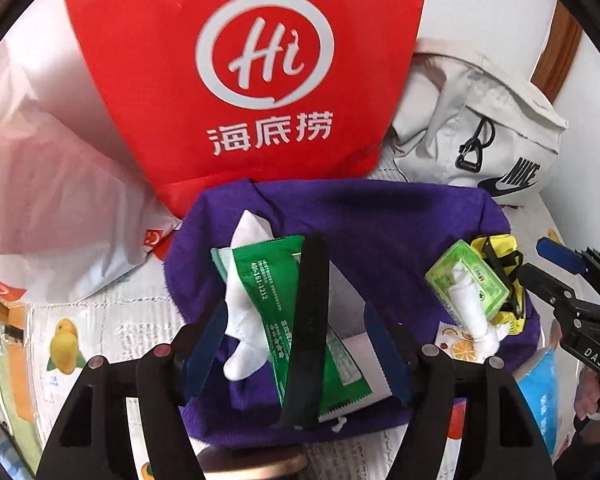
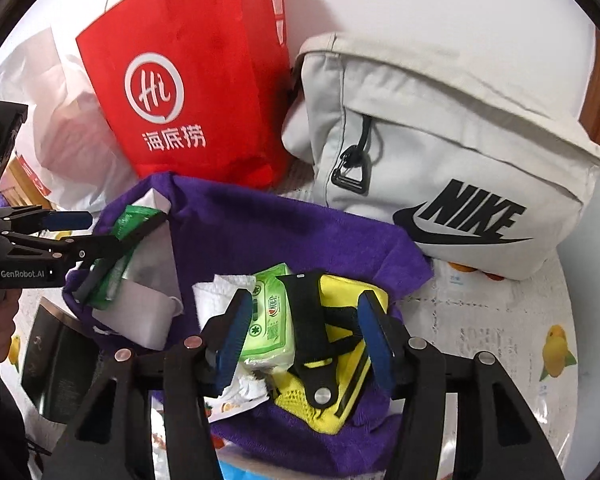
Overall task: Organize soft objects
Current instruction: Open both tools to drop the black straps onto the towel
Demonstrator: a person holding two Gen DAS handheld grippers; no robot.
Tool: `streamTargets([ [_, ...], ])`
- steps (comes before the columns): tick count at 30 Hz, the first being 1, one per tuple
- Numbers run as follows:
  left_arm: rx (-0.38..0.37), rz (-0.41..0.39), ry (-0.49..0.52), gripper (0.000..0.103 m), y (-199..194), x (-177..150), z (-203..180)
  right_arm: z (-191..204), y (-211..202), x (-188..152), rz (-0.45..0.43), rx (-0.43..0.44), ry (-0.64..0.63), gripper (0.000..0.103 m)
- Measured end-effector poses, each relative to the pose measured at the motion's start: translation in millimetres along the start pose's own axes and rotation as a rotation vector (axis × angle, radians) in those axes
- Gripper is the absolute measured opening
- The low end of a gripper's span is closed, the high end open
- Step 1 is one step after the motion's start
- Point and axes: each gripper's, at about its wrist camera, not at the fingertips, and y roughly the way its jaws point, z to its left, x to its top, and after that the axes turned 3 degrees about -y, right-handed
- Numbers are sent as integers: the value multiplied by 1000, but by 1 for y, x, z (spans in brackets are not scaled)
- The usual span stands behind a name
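Both jaws stand apart and grip nothing: the left hand-held gripper [image 1: 296, 344] straddles the green wipes packet [image 1: 300, 320] on the purple cloth [image 1: 380, 220], its long axis running away from the fingers, while the right hand-held gripper [image 2: 304, 336] straddles the tissue pack [image 2: 270, 316] and yellow pouch [image 2: 340, 392].

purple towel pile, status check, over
Left tool open over green pack. Right tool open over yellow pouch. Purple towel underneath; black straps between.

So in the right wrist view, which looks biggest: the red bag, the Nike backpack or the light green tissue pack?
1. Nike backpack
2. Red bag
3. Light green tissue pack, though nearest the camera
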Motion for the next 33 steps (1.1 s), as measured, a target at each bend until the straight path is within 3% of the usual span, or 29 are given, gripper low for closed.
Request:
streamTargets([
  [4, 11, -13, -11, 73, -19, -3, 4, 3, -22, -1, -24, -7, 1, 61],
  [11, 14, -25, -38, 75, -63, -23, 11, 18, -66, -13, -61, -13, 1, 62],
  [14, 11, -44, -42, 80, -85, -43, 7, 31, -90, -23, -81, -20, -5, 66],
  [19, 25, -78, -42, 81, -126, -82, -6, 56, -131, -49, -103, -10, -7, 67],
  [21, 24, -88, -41, 83, -142, -96, -11, 66, -149, -61, -114, -11, -5, 74],
  [26, 58, -193, -44, 96, -195, -143, -33, 89, -195, -97, -166, -50, -29, 88],
  [33, 105, -300, -49, 98, -254, -203, -54, 102, -246, -146, -193, -64, 3, 98],
])
